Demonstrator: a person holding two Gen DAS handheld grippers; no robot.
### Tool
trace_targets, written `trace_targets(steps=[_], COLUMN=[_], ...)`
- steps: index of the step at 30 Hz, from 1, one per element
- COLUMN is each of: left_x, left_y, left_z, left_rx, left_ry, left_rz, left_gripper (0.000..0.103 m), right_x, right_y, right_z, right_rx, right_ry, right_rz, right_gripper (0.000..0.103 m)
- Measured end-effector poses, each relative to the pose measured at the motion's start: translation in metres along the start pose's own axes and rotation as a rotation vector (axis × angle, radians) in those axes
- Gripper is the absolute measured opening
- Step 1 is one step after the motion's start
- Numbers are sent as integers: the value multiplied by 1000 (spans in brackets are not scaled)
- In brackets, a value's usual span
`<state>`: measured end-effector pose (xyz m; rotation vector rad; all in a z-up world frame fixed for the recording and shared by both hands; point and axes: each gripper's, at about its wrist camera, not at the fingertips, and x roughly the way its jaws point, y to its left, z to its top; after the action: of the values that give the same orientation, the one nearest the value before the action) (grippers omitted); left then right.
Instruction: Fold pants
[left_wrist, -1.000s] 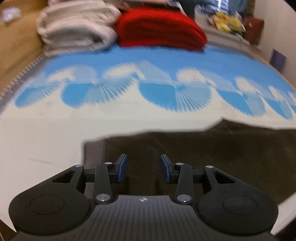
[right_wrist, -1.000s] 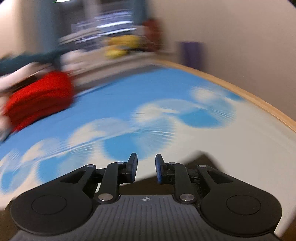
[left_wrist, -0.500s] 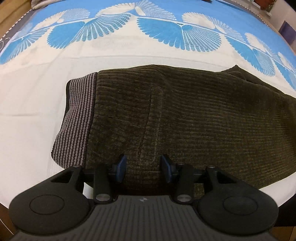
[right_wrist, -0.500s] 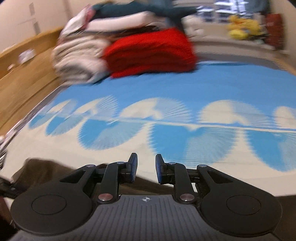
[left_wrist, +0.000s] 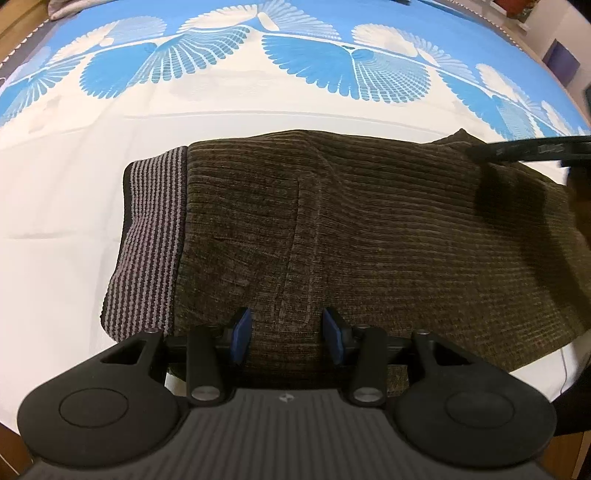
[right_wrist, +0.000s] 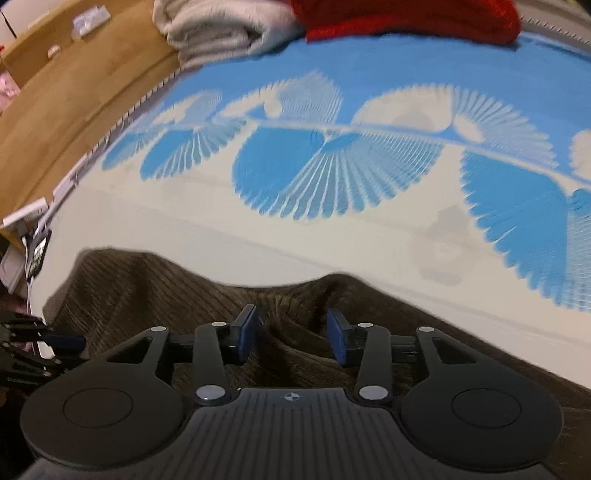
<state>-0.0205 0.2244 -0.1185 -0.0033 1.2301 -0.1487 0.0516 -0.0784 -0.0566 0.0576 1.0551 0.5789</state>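
Note:
Dark olive ribbed pants (left_wrist: 369, 229) lie folded flat on the bed, their grey striped waistband (left_wrist: 151, 240) at the left end. My left gripper (left_wrist: 284, 334) points steeply down over the near edge of the pants, open, its pads apart above the cloth. My right gripper (right_wrist: 291, 338) hovers over the rumpled right part of the pants (right_wrist: 166, 295). Its jaws are opening, and a raised crease of fabric lies between the pads without being pinched. In the left wrist view the right gripper (left_wrist: 532, 149) shows as a dark blur at the right edge.
The bed sheet (left_wrist: 258, 103) is white with blue fan patterns. Folded beige blankets (right_wrist: 221, 29) and a red blanket (right_wrist: 406, 14) are stacked at the far end. A wooden surface (right_wrist: 74, 92) runs along the left side of the bed.
The left gripper tipped down from facing the blankets to looking onto the pants. The right gripper swung across the bed and down over the pants, and its jaws widened.

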Motion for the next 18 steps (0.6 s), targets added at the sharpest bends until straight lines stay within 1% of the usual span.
trace_targets(steps=[2,5,6,7,8,9,10,11,12,13,14,15,16,17,18], left_x=[0,0,0,0,1,1,1,1,1,2,2,1,1,1,0], left_y=[3,5,5,6,6,6,7,7,7,7,7,6,6,5,5], left_z=[0,0,0,1,1,1,1,1,2,2,2,1,1,1,0], left_rx=[3,10,15,19,22,22,23,24,25,26,27,28,29,31,31], left_ry=[-1,0,0,0,0,0,-1,-3,-6,-3,-3,-2,-2,-3,-5], left_rz=[-15,-30,-33,-36,-38,-40,-42,-44,-45,-45,-44,-42,-40,-37,-37], left_gripper=[48,48,48,48,48,48,48,48,48,48,48,48,48,48,48], right_x=[15,32,33,33,31,25,16,5,-1,-6,-9,-13,-15,-18,-21], right_y=[-1,-5,-6,-5,-3,-2,-3,-8,-13,-19,-23,-29,-38,-48,-57], right_z=[0,4,6,9,14,21,29,39,45,49,51,52,54,54,54], right_rx=[-6,10,4,-15,-44,-75,-73,-40,-15,4,23,56,106,164,209], right_ry=[28,54,57,62,63,40,8,-33,-61,-86,-128,-188,-213,-225,-230], right_rz=[-4,10,21,45,58,65,85,119,130,116,49,-73,-144,-160,-144], right_gripper=[48,49,32,18,16,15,15,14,14,14,14,19,19,19,19])
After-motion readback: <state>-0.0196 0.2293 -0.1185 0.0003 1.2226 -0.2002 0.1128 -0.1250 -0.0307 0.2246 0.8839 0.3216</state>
